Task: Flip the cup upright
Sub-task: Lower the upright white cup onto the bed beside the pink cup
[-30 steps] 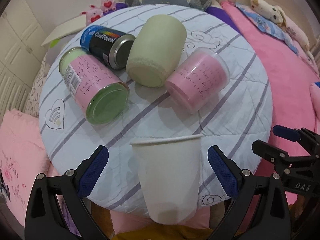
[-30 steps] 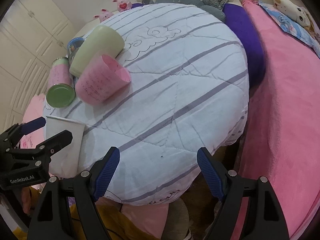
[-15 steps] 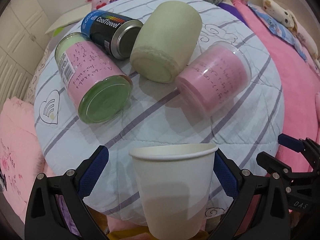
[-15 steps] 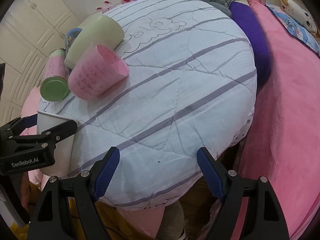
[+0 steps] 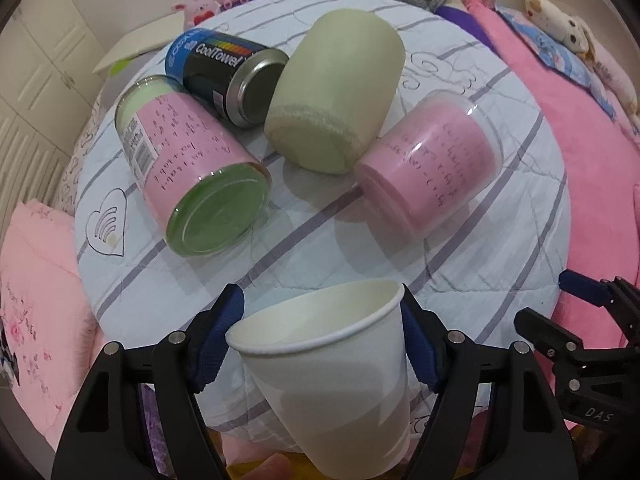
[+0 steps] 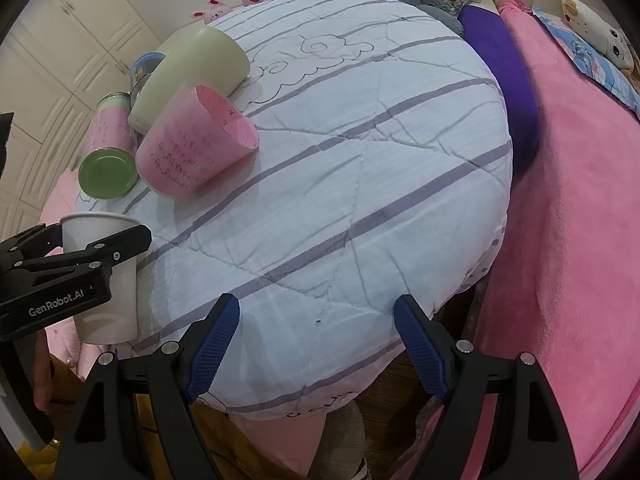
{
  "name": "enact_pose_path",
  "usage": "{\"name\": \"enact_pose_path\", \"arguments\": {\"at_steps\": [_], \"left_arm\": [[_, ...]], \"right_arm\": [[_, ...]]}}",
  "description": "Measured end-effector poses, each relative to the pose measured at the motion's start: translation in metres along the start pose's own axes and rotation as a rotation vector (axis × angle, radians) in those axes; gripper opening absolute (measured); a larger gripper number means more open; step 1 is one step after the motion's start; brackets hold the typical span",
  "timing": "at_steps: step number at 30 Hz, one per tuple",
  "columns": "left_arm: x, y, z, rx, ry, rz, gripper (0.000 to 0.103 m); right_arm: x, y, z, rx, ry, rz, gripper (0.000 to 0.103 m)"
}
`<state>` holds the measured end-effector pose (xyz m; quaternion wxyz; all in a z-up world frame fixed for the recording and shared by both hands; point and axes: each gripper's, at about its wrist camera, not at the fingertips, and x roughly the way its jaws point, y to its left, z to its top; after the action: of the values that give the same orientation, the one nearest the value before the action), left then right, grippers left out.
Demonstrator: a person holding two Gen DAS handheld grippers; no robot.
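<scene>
My left gripper (image 5: 322, 336) is shut on a white paper cup (image 5: 340, 380), its blue pads pressed against both sides just under the rim. The cup is held mouth up, tilted a little, at the near edge of the round cushion (image 5: 460, 264). In the right wrist view the cup (image 6: 108, 292) stands at the far left in the left gripper (image 6: 80, 256). My right gripper (image 6: 316, 344) is open and empty over the cushion's near edge; it also shows in the left wrist view (image 5: 560, 304).
On the cushion's far side lie a green-based pink jar (image 5: 192, 180), a blue-black CoolTowel can (image 5: 228, 72), a pale green cup (image 5: 336, 96) and a pink cup (image 5: 432, 172), all on their sides. A pink bed (image 6: 580, 240) with soft toys is on the right.
My left gripper has closed on the white cup, which was free between open fingers before, and has lifted it so the mouth now shows. The right gripper stays open.
</scene>
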<state>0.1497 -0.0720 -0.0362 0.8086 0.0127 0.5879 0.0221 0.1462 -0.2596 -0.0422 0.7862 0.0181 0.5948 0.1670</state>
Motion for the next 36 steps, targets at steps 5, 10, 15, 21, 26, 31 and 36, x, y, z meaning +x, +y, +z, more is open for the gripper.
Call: {"name": "enact_pose_path", "arguments": {"at_steps": [5, 10, 15, 21, 26, 31, 36], "left_arm": [[-0.016, 0.002, 0.003, 0.003, -0.046, 0.022, 0.076], [-0.029, 0.007, 0.008, 0.013, -0.092, 0.036, 0.076], [-0.036, 0.012, 0.013, 0.016, -0.120, 0.041, 0.076], [-0.042, 0.007, 0.015, 0.042, -0.153, 0.067, 0.077], [-0.027, 0.005, 0.013, 0.061, -0.124, 0.041, 0.093], [-0.023, 0.008, 0.011, 0.042, -0.111, 0.039, 0.094], [-0.024, 0.012, 0.009, 0.030, -0.112, 0.029, 0.095]], "right_arm": [[-0.004, 0.004, 0.000, -0.002, -0.009, 0.006, 0.081], [-0.011, 0.009, 0.000, -0.017, -0.030, 0.008, 0.081], [-0.015, 0.015, 0.002, -0.025, -0.043, 0.005, 0.081], [-0.015, 0.016, 0.006, -0.022, -0.039, -0.001, 0.081], [-0.008, 0.017, 0.007, -0.022, -0.029, -0.006, 0.081], [-0.006, 0.015, 0.005, -0.023, -0.018, -0.019, 0.081], [-0.008, 0.011, 0.003, -0.008, -0.025, -0.020, 0.081]]}}
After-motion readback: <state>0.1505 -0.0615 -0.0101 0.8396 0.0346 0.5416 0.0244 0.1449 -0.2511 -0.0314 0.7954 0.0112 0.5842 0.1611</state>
